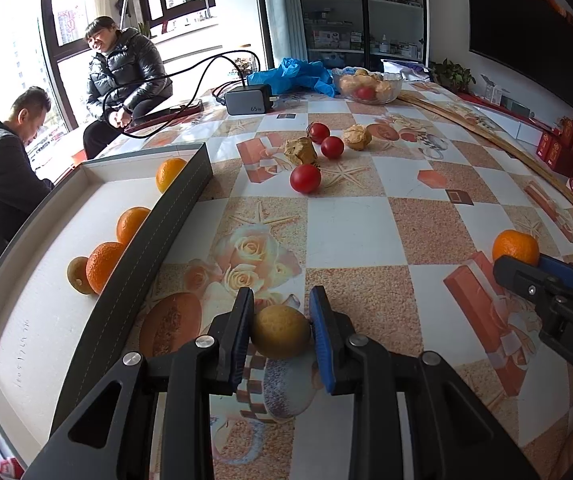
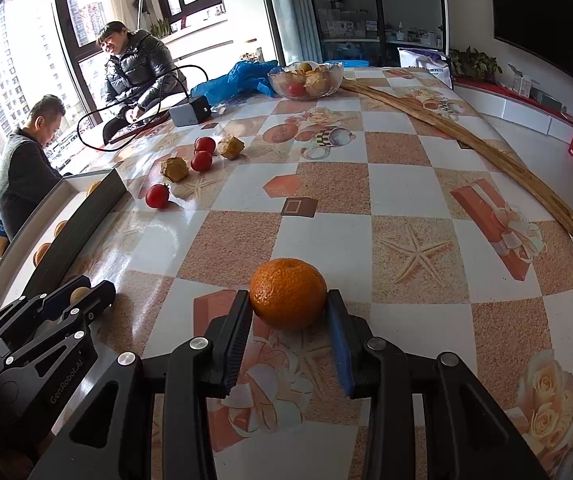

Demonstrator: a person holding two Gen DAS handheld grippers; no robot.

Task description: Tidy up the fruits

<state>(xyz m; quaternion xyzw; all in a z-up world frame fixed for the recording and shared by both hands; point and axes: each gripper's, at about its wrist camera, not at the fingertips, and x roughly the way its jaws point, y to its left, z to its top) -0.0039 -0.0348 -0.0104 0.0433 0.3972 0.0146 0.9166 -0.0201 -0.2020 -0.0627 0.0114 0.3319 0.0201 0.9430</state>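
Observation:
My left gripper [image 1: 281, 304] is shut on a yellow-brown round fruit [image 1: 280, 333] just above the table, beside the grey box's wall. My right gripper [image 2: 289, 308] is closed around an orange [image 2: 288, 293] on the table; both pads touch it. The shallow grey box [image 1: 134, 264] at the left holds three oranges [image 1: 104, 266] and one yellow-brown fruit [image 1: 77, 275]. Three red tomatoes [image 1: 305, 179] and two tan husked fruits [image 1: 300, 151] lie further back on the table. The right gripper and its orange [image 1: 515, 247] show at the right in the left wrist view.
A glass bowl [image 1: 368, 88] of fruit, a blue plastic bag [image 1: 294, 74] and a 65W charger [image 1: 248, 99] with cables stand at the table's far end. A long wooden strip [image 2: 466, 140] lies along the right side. Two people sit beyond the left edge.

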